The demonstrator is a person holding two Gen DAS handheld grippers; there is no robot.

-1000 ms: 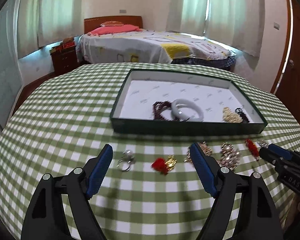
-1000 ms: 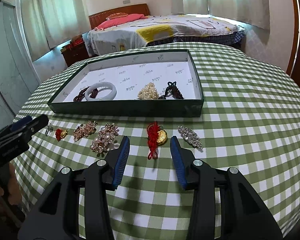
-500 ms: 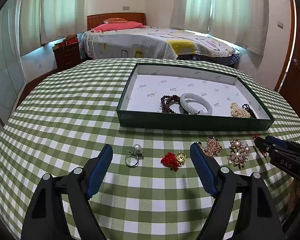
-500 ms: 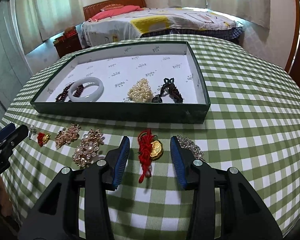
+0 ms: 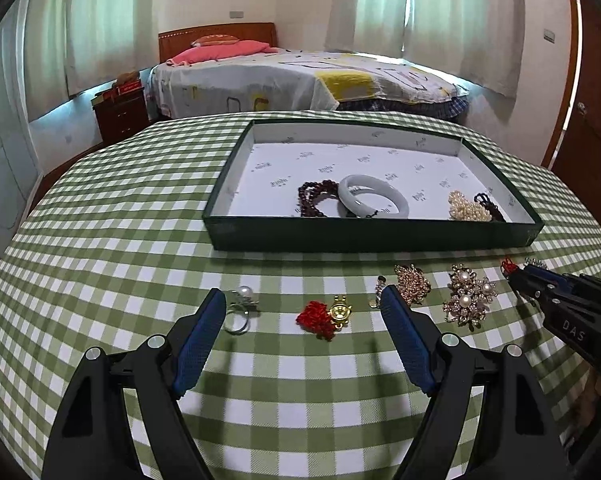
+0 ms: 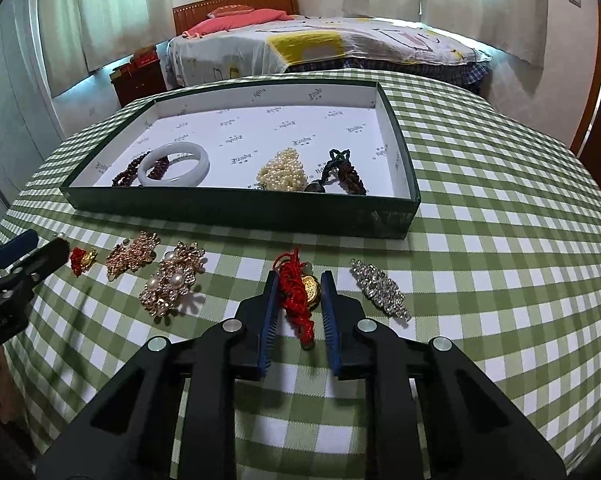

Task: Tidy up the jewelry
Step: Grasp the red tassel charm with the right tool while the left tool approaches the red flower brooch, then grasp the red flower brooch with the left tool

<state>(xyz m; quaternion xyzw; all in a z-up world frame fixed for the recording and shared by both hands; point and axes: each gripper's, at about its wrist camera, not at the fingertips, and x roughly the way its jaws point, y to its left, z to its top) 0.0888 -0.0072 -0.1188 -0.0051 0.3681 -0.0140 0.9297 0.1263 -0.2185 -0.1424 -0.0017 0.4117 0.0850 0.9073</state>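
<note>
- The right gripper (image 6: 298,300) fingers have just been closing and now pinch the red knot charm (image 6: 296,294) between them, low on the surface (image 6: 500,280).
- The soft cord could slip out when lifted toward the green box (image 6: 240,210).
- The left gripper (image 5: 302,316) fingers are spread wide, holding nothing.

The worktop (image 6: 500,200) wears a green-and-white check; the tray (image 6: 236,216) is dark green outside, white with small grey print inside. In it lie a pale milky bangle (image 6: 174,164), dark red beads (image 6: 126,174) and cream pearls (image 6: 282,172). Red knotted cord with a gold charm (image 6: 298,290) sits between blue-padded black fingers (image 6: 270,320)
</note>
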